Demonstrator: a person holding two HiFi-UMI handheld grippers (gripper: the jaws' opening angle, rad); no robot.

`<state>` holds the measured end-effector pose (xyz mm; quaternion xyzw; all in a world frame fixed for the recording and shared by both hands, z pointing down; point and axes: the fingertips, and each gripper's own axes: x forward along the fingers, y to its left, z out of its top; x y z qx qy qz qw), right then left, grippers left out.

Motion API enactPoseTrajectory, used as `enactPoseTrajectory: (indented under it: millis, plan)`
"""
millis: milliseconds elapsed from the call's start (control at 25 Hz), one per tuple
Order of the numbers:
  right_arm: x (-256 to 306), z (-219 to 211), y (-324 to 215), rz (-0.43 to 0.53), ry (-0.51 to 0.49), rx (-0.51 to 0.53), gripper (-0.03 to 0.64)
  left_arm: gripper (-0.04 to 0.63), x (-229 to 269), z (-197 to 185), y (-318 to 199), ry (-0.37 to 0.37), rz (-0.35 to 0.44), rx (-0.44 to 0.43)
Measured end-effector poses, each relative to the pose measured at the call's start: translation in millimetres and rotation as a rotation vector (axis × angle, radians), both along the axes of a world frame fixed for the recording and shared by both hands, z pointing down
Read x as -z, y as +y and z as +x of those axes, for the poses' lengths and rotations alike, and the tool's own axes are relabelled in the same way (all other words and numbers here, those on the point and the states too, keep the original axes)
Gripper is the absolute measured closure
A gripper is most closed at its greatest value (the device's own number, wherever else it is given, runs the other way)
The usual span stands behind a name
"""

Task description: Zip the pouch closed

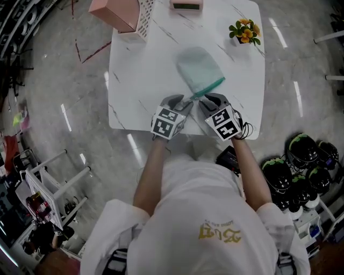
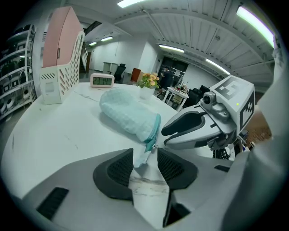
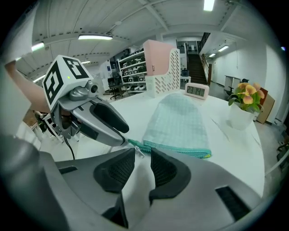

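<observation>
A white, marble-veined table (image 1: 134,80) stands on a grey polished floor (image 1: 59,75). A pink-and-white holder (image 1: 122,13), a small clock (image 1: 186,5) and a pot of flowers (image 1: 245,30) sit along its far edge. The pale green pouch (image 1: 200,70) lies flat mid-table, its zipper edge (image 1: 209,87) toward the person. The left gripper (image 2: 145,158) has its jaws spread, the pouch's near corner between them, not pinched. The right gripper (image 3: 143,158) is also spread, the zipper pull (image 3: 137,151) just ahead of its tips. Shelving (image 3: 131,63) lines the room behind.

A large open lab or workshop hall is indicated by a ribbed ceiling (image 2: 189,31) hung with strip lights (image 3: 95,37). Stocked storage racks (image 3: 131,63), a staircase (image 3: 197,67) and distant workstations (image 2: 180,92) are seen beyond the white surface (image 1: 134,80).
</observation>
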<state>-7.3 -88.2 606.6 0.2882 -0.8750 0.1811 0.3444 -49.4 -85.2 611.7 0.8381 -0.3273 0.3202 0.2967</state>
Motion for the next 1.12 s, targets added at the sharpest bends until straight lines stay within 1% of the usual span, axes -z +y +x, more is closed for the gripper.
enactPoseTrajectory:
  millis: [280, 440, 600, 760, 800, 840, 920, 1120]
  plan:
    - [-13, -11, 3, -0.028, 0.024, 0.060, 0.500, 0.421, -7, 6, -1, -0.047, -0.007, -0.060]
    - [-17, -13, 3, -0.027, 0.044, 0.076, 0.546, 0.440, -9, 9, -1, -0.056, -0.013, -0.081]
    - [-19, -16, 3, -0.013, 0.075, 0.105, 0.548, 0.460, -13, 11, 2, -0.076, -0.023, -0.110]
    - [-18, -18, 3, -0.007, 0.092, 0.124, 0.548, 0.499, -13, 9, 1, -0.098, -0.014, -0.124]
    - [-18, -18, 4, -0.004, 0.095, 0.130, 0.551, 0.533, -13, 9, 1, -0.103, -0.013, -0.129]
    - [-18, -19, 5, -0.003, 0.098, 0.136, 0.564, 0.545, -14, 9, 1, -0.107, -0.012, -0.134]
    - [-20, -21, 8, 0.000, 0.104, 0.137, 0.597, 0.549, -18, 10, 2, -0.115, -0.014, -0.142]
    - [-20, -20, 6, -0.015, 0.093, 0.097, 0.600, 0.552, -18, 10, 2, -0.113, -0.022, -0.140]
